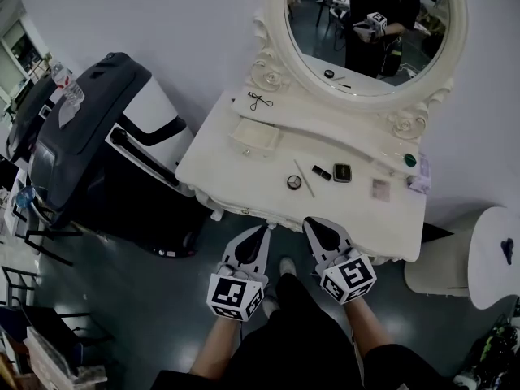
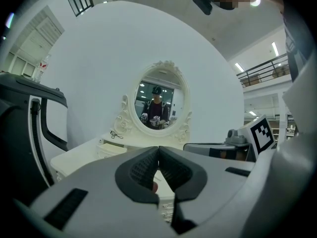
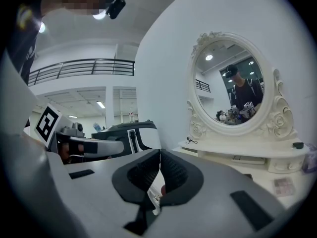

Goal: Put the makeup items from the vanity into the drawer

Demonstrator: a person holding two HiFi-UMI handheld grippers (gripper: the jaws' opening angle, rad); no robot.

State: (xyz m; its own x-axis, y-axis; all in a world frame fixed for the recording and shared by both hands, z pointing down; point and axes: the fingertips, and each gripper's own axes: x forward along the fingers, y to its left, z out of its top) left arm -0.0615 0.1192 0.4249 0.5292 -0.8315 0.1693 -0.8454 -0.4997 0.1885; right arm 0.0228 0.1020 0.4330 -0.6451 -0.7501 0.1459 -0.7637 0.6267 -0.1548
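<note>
On the white vanity [image 1: 236, 169] lie a round compact [image 1: 294, 182], a thin stick [image 1: 304, 177], a small black tube [image 1: 322, 172], a square dark compact [image 1: 342, 172] and a pinkish palette [image 1: 380, 188]. An eyelash curler [image 1: 260, 100] rests on the raised shelf. A small white drawer [image 1: 254, 136] juts out from that shelf. My left gripper [image 1: 264, 229] and right gripper [image 1: 311, 223] hover side by side at the vanity's front edge. Both are shut and hold nothing, as the left gripper view [image 2: 158, 148] and the right gripper view [image 3: 160, 151] show.
An oval mirror [image 1: 370, 23] stands behind the shelf. A green-capped jar [image 1: 410, 160] and a purple packet [image 1: 420, 179] sit at the right end. A dark bulky case [image 1: 97, 136] stands to the left, a white round stool [image 1: 496, 254] to the right.
</note>
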